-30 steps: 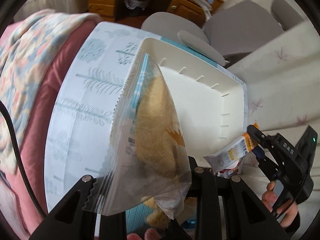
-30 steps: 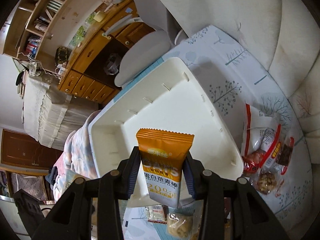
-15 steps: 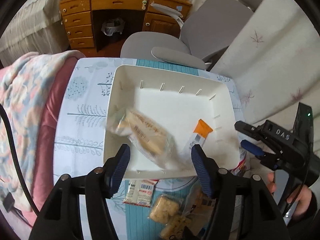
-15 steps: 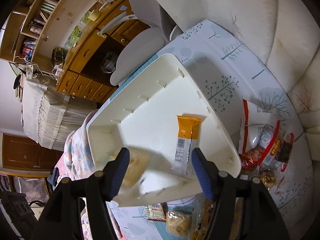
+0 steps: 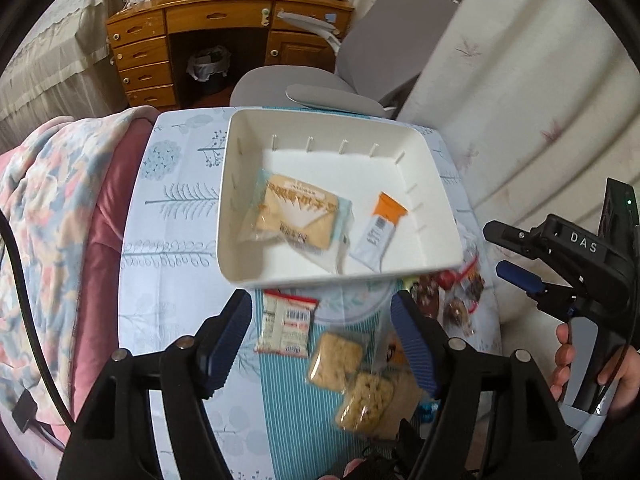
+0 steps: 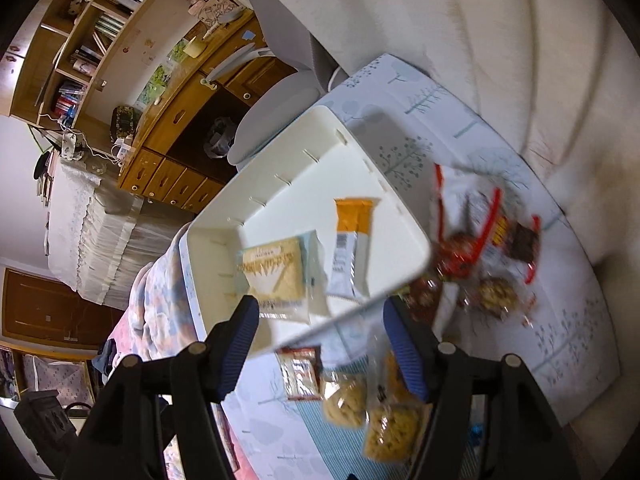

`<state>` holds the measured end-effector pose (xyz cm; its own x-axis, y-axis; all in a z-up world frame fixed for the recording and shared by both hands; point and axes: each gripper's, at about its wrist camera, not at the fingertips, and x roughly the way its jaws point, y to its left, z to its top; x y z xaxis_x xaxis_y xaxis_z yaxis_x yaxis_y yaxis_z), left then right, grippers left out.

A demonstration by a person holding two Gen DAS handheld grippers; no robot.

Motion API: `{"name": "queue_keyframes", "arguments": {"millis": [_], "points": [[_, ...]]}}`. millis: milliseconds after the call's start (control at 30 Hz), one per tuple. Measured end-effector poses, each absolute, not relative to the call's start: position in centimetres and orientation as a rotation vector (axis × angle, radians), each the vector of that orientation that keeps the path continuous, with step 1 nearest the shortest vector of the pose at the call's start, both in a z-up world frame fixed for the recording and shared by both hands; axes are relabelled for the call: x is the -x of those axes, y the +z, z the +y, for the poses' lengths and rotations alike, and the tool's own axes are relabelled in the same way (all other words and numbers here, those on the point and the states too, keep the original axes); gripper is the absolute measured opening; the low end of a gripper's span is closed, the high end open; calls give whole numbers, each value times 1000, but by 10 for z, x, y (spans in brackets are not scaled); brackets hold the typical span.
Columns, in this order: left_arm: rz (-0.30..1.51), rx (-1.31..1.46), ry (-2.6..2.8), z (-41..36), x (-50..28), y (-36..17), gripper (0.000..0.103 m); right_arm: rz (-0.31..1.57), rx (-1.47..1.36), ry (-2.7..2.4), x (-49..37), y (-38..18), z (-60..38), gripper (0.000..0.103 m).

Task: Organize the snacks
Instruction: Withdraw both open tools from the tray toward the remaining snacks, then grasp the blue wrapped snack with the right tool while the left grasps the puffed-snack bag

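Note:
A white tray (image 5: 440, 216) (image 6: 400, 200) stands on the patterned tablecloth. In it lie a clear bag of crackers (image 5: 298, 212) (image 6: 276, 276) and an orange-and-white oat bar (image 5: 378, 232) (image 6: 350, 240). My left gripper (image 5: 322, 334) is open and empty, above loose snacks in front of the tray: a red-and-white packet (image 5: 286, 322) (image 6: 300, 372) and two cracker packs (image 5: 352, 376) (image 6: 372, 412). My right gripper (image 6: 320, 340) is open and empty over the tray's near edge; it also shows in the left wrist view (image 5: 504, 252).
A pile of red-trimmed snack bags (image 6: 484, 248) (image 5: 452, 292) lies right of the tray. A grey office chair (image 5: 320, 88) and a wooden desk (image 5: 208, 36) stand beyond the table. A pink blanket (image 5: 52, 208) lies at the left. A white sofa (image 6: 480, 60) borders the right.
Both grippers opened and let go: the cracker bag and the oat bar dropped into the tray. Both grippers then drew back and up from the tray.

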<state>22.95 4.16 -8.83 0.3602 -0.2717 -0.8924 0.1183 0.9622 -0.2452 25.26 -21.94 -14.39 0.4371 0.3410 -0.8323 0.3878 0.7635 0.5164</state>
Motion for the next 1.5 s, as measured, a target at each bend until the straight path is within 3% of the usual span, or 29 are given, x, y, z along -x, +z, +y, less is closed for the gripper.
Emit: {"name": "queue_keyframes", "arguments": {"millis": [400,500,900,1500], "points": [[1189,97,-307,41,-165,-98,72,1120,-727,-101,-156,-149,-223,65],[1194,57,-316,36,-155,-102,77,1126,-733,-123,-134,-157,-227,65],[1196,-92,-398,1,-116,-125,77,1142,-702,-182,-69,-198,-242,65],[1395,-295,-464,-69,-106,-222,78,1132,-469,-127,-29,-253,-242,65]]}}
